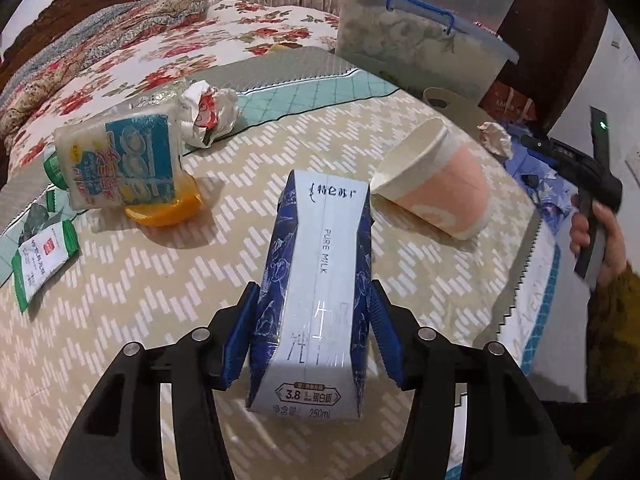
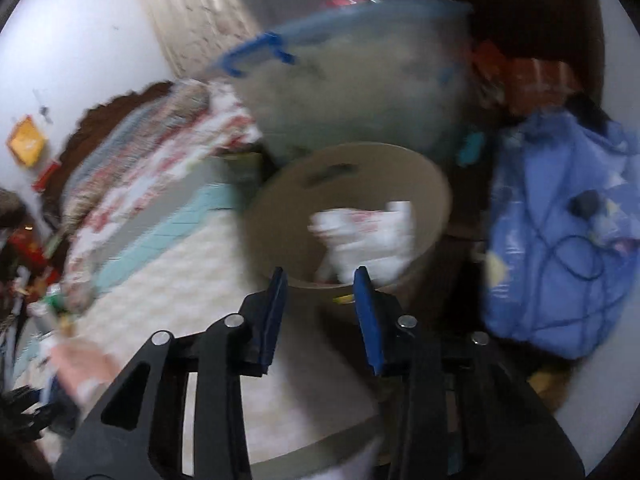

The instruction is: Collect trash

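Observation:
My left gripper (image 1: 314, 292) is shut on a blue and white milk carton (image 1: 316, 280) lying lengthwise on the patterned table cover (image 1: 160, 300). A pink paper cup (image 1: 436, 184) lies on its side just beyond. A blue and white snack bag (image 1: 120, 164), an orange lid (image 1: 168, 210), crumpled paper (image 1: 210, 114) and green sachets (image 1: 40, 258) lie at the left. My right gripper (image 2: 320, 276) is open and empty above the near rim of a beige bin (image 2: 432, 188) that holds crumpled white paper (image 2: 368, 232). The right wrist view is blurred.
A clear storage box with blue handles (image 1: 416, 36) stands behind the bin (image 1: 448, 100). A floral bedspread (image 1: 160, 48) lies at the back left. A blue quilted cloth (image 2: 560, 240) with a cable sits right of the bin. The table edge runs along the right side.

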